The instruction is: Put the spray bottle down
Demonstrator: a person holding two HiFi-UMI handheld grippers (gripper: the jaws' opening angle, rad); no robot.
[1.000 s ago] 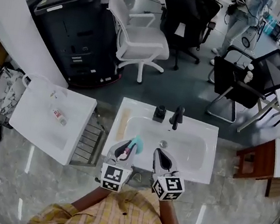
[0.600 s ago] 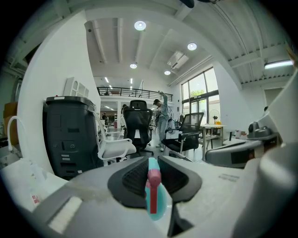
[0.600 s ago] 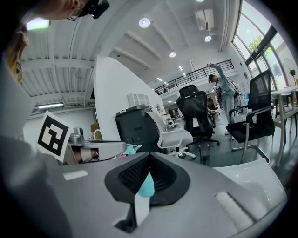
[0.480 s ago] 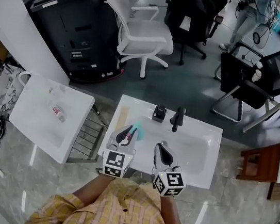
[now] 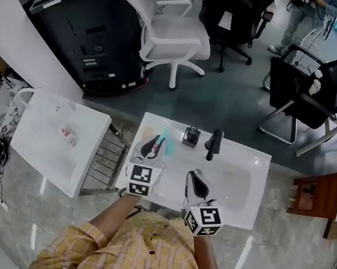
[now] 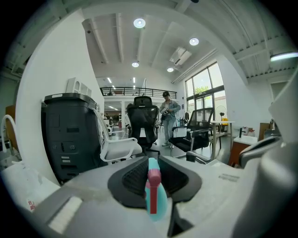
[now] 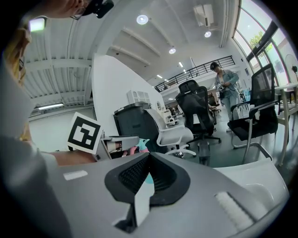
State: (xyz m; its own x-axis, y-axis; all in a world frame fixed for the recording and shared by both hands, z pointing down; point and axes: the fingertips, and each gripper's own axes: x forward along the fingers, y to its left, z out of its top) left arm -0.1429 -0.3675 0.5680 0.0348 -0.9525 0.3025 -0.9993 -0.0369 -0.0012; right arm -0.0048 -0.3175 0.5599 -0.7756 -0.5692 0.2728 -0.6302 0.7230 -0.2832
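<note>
Head cam: sitting high, looking steeply down on sink [image 5: 236, 188], w/ both grippers low in frame. Left gripper cam: riding on left gripper [image 5: 154, 147], peering near level along jaws, v. close to bottle [image 6: 155, 200], facing out past sink toward white chair [image 6: 118, 148] & black machine [image 6: 65, 135]. Right gripper cam: riding on right gripper [image 5: 194, 178], pointing much the same way, catching left gripper at frame left. All 3 sharing white chair, black machine, black chair [image 5: 234, 9] & standing person [image 5: 304, 22], seen far off.
</note>
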